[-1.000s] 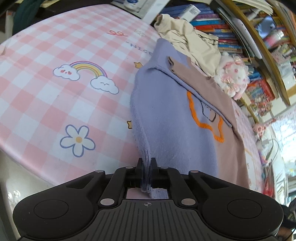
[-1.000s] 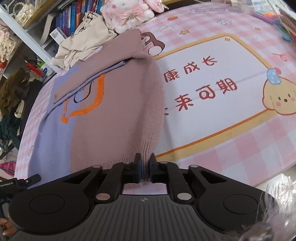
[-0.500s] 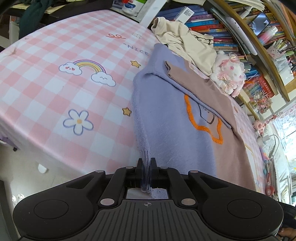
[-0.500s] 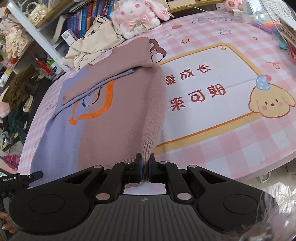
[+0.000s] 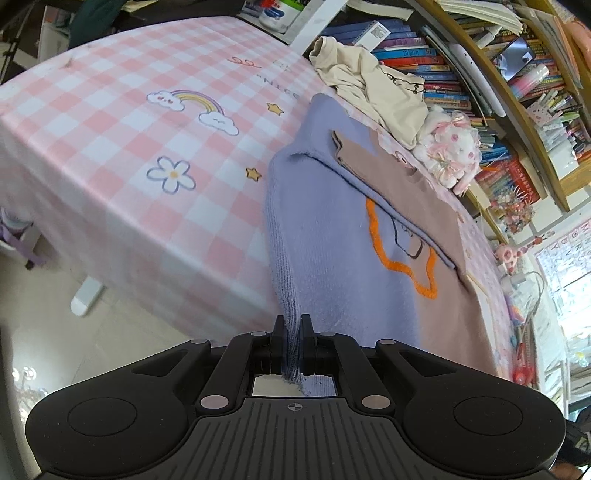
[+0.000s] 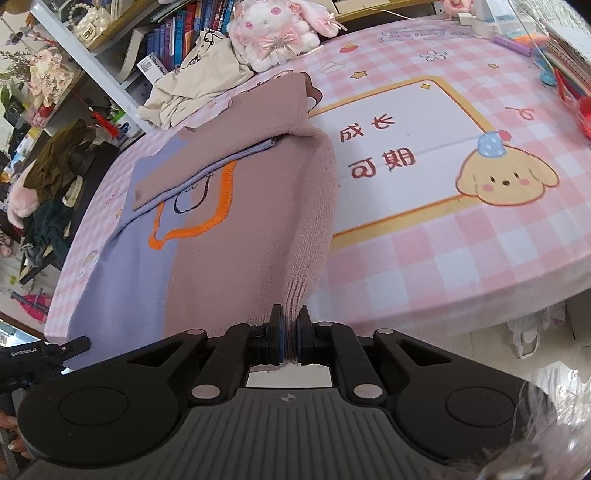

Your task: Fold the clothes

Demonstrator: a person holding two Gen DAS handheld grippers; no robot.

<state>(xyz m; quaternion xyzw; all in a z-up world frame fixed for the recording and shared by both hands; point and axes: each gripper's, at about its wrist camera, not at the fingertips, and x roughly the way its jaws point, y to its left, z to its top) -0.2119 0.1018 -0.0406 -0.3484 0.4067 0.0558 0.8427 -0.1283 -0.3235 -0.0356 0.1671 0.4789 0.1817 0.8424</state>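
left claw (image 5: 293,325): clamped on lilac hem corner of sweater (image 5: 332,236) | right claw (image 6: 290,317): clamped on mauve hem corner | sweater: sleeves folded in, on pink checked bench (image 5: 110,129), near edge lifted | cream garment (image 6: 192,85), plush rabbit (image 6: 277,33): far side

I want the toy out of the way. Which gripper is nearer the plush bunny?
Right, probably. The right gripper pinches the sweater's brown hem corner on the plush bunny's side; the left gripper pinches the purple corner, farther across.
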